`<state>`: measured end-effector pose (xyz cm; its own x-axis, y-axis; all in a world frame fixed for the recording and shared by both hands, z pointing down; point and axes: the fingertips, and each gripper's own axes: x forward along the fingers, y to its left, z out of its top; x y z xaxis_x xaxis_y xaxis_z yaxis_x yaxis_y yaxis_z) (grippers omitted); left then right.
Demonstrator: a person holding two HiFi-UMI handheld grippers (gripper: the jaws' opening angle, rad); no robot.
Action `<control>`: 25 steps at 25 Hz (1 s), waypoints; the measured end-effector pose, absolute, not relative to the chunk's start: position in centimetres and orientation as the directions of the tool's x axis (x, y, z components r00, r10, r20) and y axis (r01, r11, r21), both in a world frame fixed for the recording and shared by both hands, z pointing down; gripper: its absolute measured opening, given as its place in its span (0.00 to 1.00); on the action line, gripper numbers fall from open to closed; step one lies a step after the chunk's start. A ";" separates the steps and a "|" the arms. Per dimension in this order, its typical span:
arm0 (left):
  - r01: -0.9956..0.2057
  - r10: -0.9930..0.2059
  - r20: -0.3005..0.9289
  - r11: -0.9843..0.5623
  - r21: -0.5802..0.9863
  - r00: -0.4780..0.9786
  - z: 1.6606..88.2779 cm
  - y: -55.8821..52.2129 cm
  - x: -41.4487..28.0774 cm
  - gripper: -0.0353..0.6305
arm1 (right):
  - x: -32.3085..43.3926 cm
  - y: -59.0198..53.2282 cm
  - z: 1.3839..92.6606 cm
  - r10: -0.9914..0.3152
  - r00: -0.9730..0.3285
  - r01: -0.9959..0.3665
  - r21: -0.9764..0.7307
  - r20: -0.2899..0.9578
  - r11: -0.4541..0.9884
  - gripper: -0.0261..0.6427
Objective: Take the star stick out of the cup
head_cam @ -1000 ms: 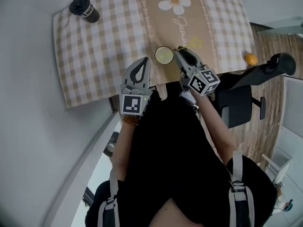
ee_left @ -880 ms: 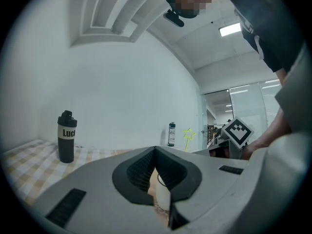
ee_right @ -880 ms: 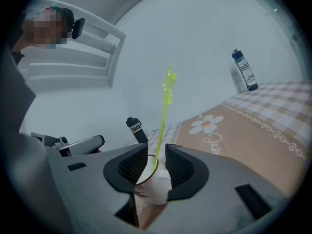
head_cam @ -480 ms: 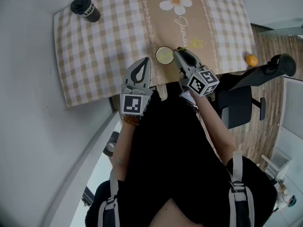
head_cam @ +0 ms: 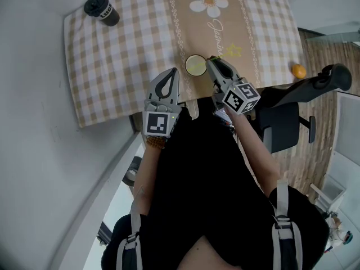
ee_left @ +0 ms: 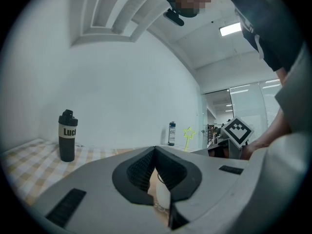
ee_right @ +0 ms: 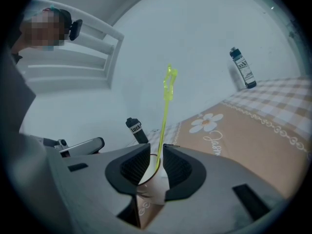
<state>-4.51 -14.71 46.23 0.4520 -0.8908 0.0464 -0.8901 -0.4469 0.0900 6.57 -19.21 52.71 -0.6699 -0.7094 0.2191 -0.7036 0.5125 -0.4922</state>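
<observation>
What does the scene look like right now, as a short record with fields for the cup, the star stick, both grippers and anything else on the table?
cup: upright near the table's front edge
star stick: standing in the cup, star on top
right gripper: at the cup, jaws slightly apart, stick seen in the gap, not visibly pinched
left gripper: jaws together, empty, to the cup's left
also on table: black bottle at a far corner; checked cloth

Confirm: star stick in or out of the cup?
In. The right gripper view shows the star stick standing in the cup, its shaft passing between the slightly parted jaws of the right gripper.
</observation>
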 end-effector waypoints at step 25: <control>-0.893 -0.893 0.065 -0.439 0.097 0.446 46.6 -14.7 -4.8 0.06 | 6.4 -19.9 52.2 -0.725 -0.654 -0.711 -0.502 0.214 0.493 0.07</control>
